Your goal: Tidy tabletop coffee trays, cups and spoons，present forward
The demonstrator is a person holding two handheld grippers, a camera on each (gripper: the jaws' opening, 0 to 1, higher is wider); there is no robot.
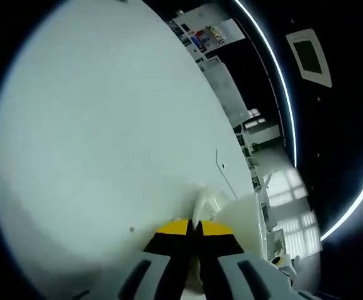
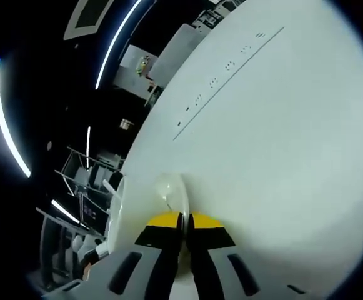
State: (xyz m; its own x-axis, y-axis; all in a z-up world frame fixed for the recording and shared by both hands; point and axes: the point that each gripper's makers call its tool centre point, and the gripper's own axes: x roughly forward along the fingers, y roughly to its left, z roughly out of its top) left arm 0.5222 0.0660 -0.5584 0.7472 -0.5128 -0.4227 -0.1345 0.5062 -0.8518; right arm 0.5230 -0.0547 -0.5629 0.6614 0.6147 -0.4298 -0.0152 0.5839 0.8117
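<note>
both left tongs (image 1: 195, 229) and right tongs (image 2: 182, 221) clamped on a white tray (image 1: 240, 215) rim, tray edge just past their tips

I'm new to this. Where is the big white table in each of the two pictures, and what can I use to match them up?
Left gripper view: the table fills the left and middle, with its edge slanting down the right side.
Right gripper view: the table fills the right and middle, with its edge slanting down the left side.
Shared landmark: the bright light strip curving across the dark ceiling beyond that edge.
</note>
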